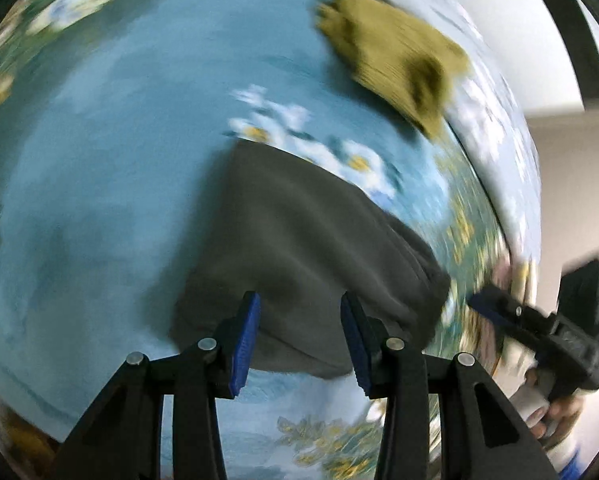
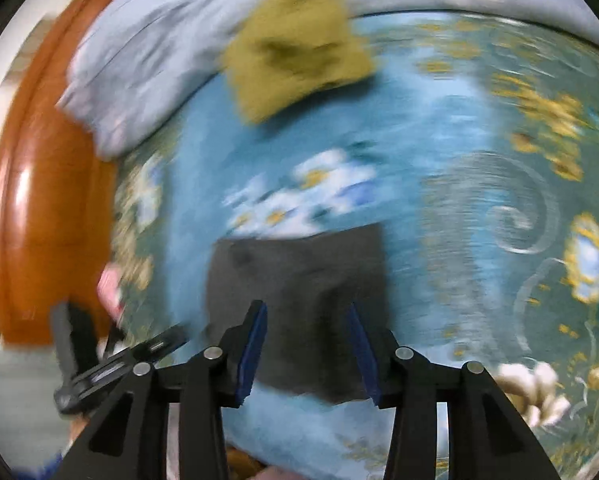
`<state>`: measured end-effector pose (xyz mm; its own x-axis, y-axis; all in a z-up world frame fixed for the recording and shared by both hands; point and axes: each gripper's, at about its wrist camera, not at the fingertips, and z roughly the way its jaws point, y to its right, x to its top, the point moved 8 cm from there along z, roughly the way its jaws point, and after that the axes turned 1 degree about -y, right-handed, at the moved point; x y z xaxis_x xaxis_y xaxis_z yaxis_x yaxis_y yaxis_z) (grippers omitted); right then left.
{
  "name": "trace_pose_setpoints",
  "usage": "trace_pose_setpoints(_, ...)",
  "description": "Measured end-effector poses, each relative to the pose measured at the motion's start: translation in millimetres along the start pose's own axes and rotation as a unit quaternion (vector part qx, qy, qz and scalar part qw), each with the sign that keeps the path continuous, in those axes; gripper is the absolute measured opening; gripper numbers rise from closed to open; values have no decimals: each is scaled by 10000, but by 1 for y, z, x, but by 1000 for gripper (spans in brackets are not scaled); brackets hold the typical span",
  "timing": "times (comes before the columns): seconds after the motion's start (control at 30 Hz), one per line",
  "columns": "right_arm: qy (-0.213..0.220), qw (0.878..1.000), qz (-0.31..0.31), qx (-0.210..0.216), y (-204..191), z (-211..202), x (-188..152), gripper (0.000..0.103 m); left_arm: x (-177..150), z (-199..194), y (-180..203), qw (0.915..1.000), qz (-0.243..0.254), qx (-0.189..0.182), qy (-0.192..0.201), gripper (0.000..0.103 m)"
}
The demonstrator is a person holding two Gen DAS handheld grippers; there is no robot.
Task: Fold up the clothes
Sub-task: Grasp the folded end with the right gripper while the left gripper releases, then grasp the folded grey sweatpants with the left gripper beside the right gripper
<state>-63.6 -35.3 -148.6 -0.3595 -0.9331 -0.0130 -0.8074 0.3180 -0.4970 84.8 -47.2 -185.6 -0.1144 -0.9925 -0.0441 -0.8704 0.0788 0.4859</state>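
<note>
A folded dark grey garment point(image 1: 299, 248) lies on the blue flowered bedspread point(image 1: 99, 160). It also shows in the right wrist view point(image 2: 299, 288). My left gripper point(image 1: 299, 340) is open and empty, its blue pads just above the garment's near edge. My right gripper point(image 2: 307, 352) is open and empty over the garment's near edge. The right gripper shows at the right of the left wrist view point(image 1: 499, 312). The left gripper shows at the lower left of the right wrist view point(image 2: 147, 352). Both views are blurred by motion.
An olive green folded cloth point(image 1: 395, 60) lies farther back on the bed, also in the right wrist view point(image 2: 295, 48). A pale blue pillow or quilt point(image 2: 147, 48) lies at the back. A wooden headboard point(image 2: 47, 200) stands at the left.
</note>
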Motion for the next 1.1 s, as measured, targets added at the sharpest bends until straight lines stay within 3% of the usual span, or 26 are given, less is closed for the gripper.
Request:
trace_pose_setpoints(0.1, -387, 9976, -577, -86, -20, 30, -9, 47, -21, 1, -8, 9998, 113, 137, -134, 43)
trace_pose_setpoints(0.23, -506, 9978, 29, -420, 14, 65, -2, 45, -22, 19, -21, 9996, -264, -12, -117, 42)
trace_pose_setpoints(0.5, -694, 9944, 221, -767, 43, 107, 7, 45, -13, 52, -26, 9995, -95, 185, -231, 42)
trace_pose_setpoints(0.8, -555, 9956, 58, -749, 30, 91, -1, 46, -10, 43, -18, 9988, -193, 267, -371, 42)
trace_pose_setpoints(0.93, -385, 9970, -183, -639, 13, 67, -19, 46, -24, 20, -11, 9986, 267, 430, -171, 43)
trace_pose_setpoints(1.1, -593, 9945, -265, -817, 14, 80, -51, 46, -46, 33, -23, 9956, 414, 736, -408, 43)
